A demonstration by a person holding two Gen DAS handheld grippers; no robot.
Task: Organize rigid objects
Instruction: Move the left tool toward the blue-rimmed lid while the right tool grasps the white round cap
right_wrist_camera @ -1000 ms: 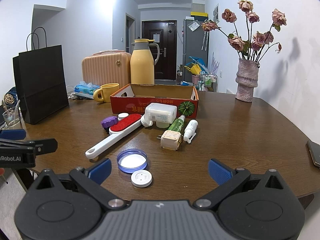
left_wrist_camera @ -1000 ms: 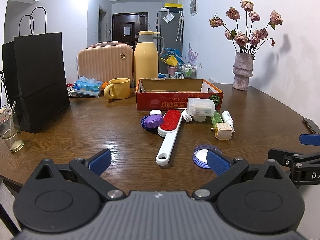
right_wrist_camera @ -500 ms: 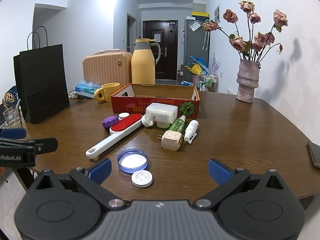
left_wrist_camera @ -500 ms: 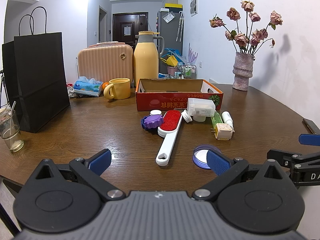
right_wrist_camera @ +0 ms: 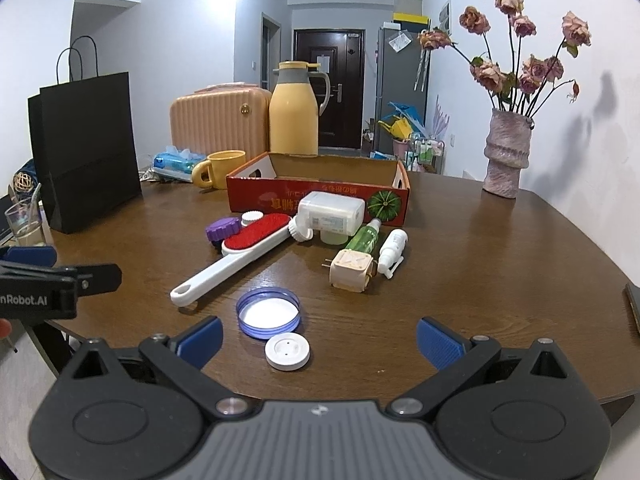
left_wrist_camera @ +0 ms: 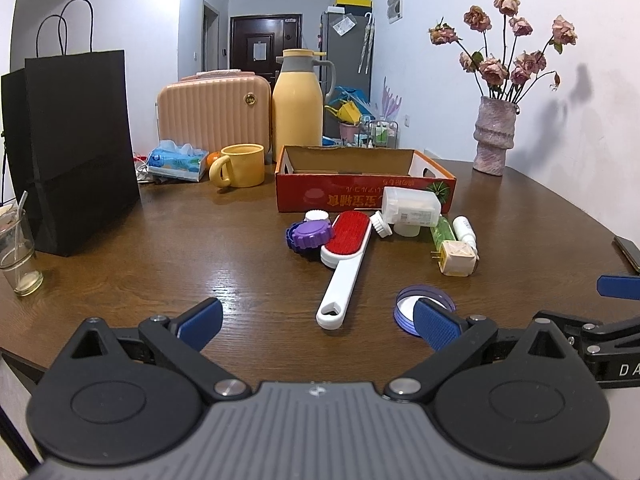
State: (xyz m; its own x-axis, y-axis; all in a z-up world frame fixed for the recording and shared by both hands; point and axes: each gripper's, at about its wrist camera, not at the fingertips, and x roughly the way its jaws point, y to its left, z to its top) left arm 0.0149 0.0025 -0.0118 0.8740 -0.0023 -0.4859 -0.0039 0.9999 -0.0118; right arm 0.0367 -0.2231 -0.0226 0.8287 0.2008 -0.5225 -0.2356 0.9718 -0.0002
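Observation:
A red cardboard box (left_wrist_camera: pixel 364 196) (right_wrist_camera: pixel 320 200) stands open on the wooden table. In front of it lie a white lint brush with a red pad (left_wrist_camera: pixel 346 264) (right_wrist_camera: pixel 240 252), a purple cap (left_wrist_camera: pixel 310 234) (right_wrist_camera: pixel 221 229), a white plastic container (left_wrist_camera: pixel 410 206) (right_wrist_camera: pixel 332 213), a green bottle (right_wrist_camera: pixel 366 236), a white spray bottle (right_wrist_camera: pixel 392 252), a beige plug cube (left_wrist_camera: pixel 456 258) (right_wrist_camera: pixel 352 271), a blue lid (right_wrist_camera: pixel 268 312) and a white disc (right_wrist_camera: pixel 287 351). My left gripper (left_wrist_camera: pixel 318 322) and right gripper (right_wrist_camera: pixel 318 340) are both open and empty, near the table's front edge.
A black paper bag (left_wrist_camera: pixel 76 148), a glass (left_wrist_camera: pixel 18 256), a tissue pack (left_wrist_camera: pixel 176 160), a yellow mug (left_wrist_camera: pixel 240 166), a yellow thermos (left_wrist_camera: pixel 298 108) and a pink case (left_wrist_camera: pixel 212 110) stand at the left and back. A vase of dried roses (left_wrist_camera: pixel 494 140) stands back right. A phone (left_wrist_camera: pixel 628 248) lies at the right edge.
The right wrist view has shifted very slightly; the objects on the table have not moved and both grippers stay open.

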